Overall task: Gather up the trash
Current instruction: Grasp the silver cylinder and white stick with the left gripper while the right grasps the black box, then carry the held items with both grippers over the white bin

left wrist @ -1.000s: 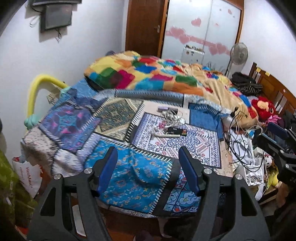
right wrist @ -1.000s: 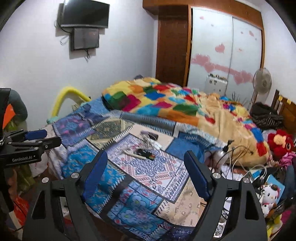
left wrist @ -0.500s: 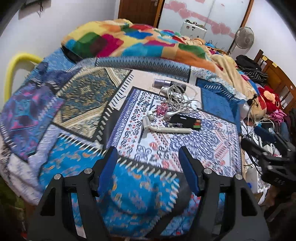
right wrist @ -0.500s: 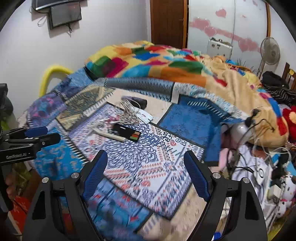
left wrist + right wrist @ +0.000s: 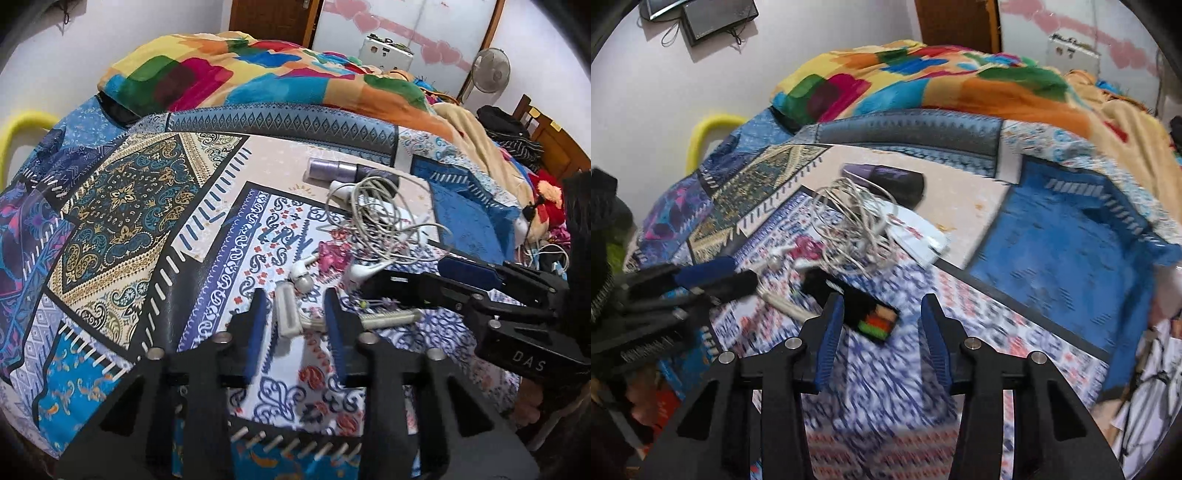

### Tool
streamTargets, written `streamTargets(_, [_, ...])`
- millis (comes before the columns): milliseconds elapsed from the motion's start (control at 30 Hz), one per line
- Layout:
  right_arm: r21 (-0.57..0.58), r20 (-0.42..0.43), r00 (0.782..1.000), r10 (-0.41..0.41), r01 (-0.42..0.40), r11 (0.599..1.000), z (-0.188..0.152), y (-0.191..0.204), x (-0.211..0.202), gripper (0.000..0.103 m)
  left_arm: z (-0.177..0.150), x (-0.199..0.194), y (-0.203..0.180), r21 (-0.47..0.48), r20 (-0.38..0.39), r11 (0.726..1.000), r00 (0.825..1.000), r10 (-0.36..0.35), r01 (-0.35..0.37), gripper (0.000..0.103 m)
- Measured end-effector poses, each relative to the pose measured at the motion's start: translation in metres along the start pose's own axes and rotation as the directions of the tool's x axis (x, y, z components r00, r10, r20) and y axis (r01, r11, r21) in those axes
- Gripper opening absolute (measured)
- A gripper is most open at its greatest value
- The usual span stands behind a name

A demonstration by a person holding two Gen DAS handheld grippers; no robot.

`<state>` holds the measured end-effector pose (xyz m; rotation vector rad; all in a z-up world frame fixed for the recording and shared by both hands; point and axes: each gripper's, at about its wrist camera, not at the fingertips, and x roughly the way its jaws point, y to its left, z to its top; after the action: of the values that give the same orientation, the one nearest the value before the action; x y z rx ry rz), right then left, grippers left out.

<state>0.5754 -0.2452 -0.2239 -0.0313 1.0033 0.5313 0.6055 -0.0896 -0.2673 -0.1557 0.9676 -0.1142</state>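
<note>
White plastic razor (image 5: 291, 314) lies on the bed (image 5: 147, 229) between the closing left claw (image 5: 295, 317), not yet gripped, handle running toward three o'clock, while the nearer-empty right claw (image 5: 882, 325) closes short of a black pack (image 5: 864, 314).

White walls (image 5: 820, 55); bed with patchwork bedspread (image 5: 122, 206), bright multicolour blanket (image 5: 240, 70) behind. Brown door (image 5: 269, 14), wardrobe with pink hearts (image 5: 406, 26), standing fan (image 5: 491, 70), wall-mounted screen (image 5: 716, 18).

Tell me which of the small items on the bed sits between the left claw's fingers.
The white razor: its head lies between the closing left claw, not yet gripped. The earbud, pink wrapper and cable lie beyond.
</note>
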Motion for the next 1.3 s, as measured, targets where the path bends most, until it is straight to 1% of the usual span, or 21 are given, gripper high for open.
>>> streamTargets(33, [-0.008,-0.007,1.0,-0.003,0.003,1.0,0.002,0.002,0.005,0.04,0.0,0.003,0.001,-0.004,-0.006,1.0,1.0,-0.01,0.01,0.013])
streamTargets(100, [-0.035,-0.018,1.0,-0.02,0.019,0.999,0.003,0.008,0.012,0.04,-0.003,0.004,0.003,-0.005,-0.011,1.0,1.0,-0.029,0.029,0.011])
streamTargets(200, [-0.053,-0.023,1.0,-0.016,0.014,0.998,0.002,0.011,0.012,0.04,-0.009,-0.002,0.004,0.001,-0.003,1.0,1.0,-0.023,0.023,0.011])
streamTargets(233, [-0.055,-0.028,1.0,-0.009,0.007,0.998,0.001,0.011,0.011,0.038,-0.012,-0.004,0.005,0.003,-0.005,1.0,1.0,-0.017,0.017,0.011])
streamTargets(333, [-0.077,-0.049,0.999,-0.001,-0.003,0.997,-0.007,0.012,0.008,0.027,-0.02,-0.012,0.009,0.001,-0.014,1.0,1.0,-0.009,0.009,0.011])
streamTargets(467, [-0.098,-0.097,0.994,0.041,-0.05,0.994,-0.021,0.021,-0.001,0.026,-0.034,-0.03,0.015,0.005,-0.014,1.0,1.0,0.019,-0.019,0.011])
streamTargets(533, [-0.129,-0.112,0.993,0.042,-0.057,0.99,-0.029,0.027,-0.005,0.026,-0.041,-0.038,0.019,0.002,-0.01,1.0,1.0,0.027,-0.027,0.011])
streamTargets(600, [-0.161,-0.105,0.994,0.005,-0.022,0.987,-0.032,0.032,-0.006,0.026,-0.046,-0.046,0.023,-0.007,-0.005,0.999,0.999,0.031,-0.031,0.011])
streamTargets(700, [-0.172,-0.063,0.996,-0.056,0.044,0.984,-0.027,0.034,-0.007,0.026,-0.05,-0.054,0.027,-0.022,-0.002,0.999,0.999,0.034,-0.034,0.011])
streamTargets(800, [-0.165,-0.075,0.996,-0.052,0.039,0.985,-0.016,0.034,0.003,0.026,-0.052,-0.06,0.031,-0.033,0.003,0.999,0.999,0.035,-0.035,0.011])
streamTargets(867, [-0.175,-0.082,0.995,-0.065,0.049,0.983,-0.014,0.038,0.01,0.026,-0.051,-0.064,0.032,-0.038,0.01,0.999,0.999,0.033,-0.033,0.011])
streamTargets(1000, [-0.249,-0.04,0.99,-0.133,0.119,0.961,-0.021,0.053,0.012,0.028,-0.05,-0.069,0.032,-0.046,0.017,0.999,0.999,0.028,-0.027,0.011])
streamTargets(1033, [-0.251,-0.033,0.99,-0.139,0.126,0.96,-0.023,0.054,0.011,0.026,-0.05,-0.069,0.031,-0.045,0.018,0.999,0.999,0.03,-0.029,0.011])
streamTargets(1100, [-0.232,-0.038,0.991,-0.125,0.113,0.966,-0.025,0.053,0.009,0.022,-0.05,-0.072,0.03,-0.044,0.019,0.999,0.999,0.031,-0.03,0.011])
streamTargets(1233, [-0.195,-0.074,0.995,-0.069,0.054,0.979,-0.034,0.052,0.001,0.021,-0.05,-0.084,0.026,-0.041,0.034,0.999,0.999,0.03,-0.028,0.011])
streamTargets(1300, [-0.189,-0.077,0.993,-0.084,0.069,0.98,-0.043,0.054,-0.004,0.021,-0.05,-0.093,0.025,-0.043,0.043,0.999,0.999,0.032,-0.03,0.011])
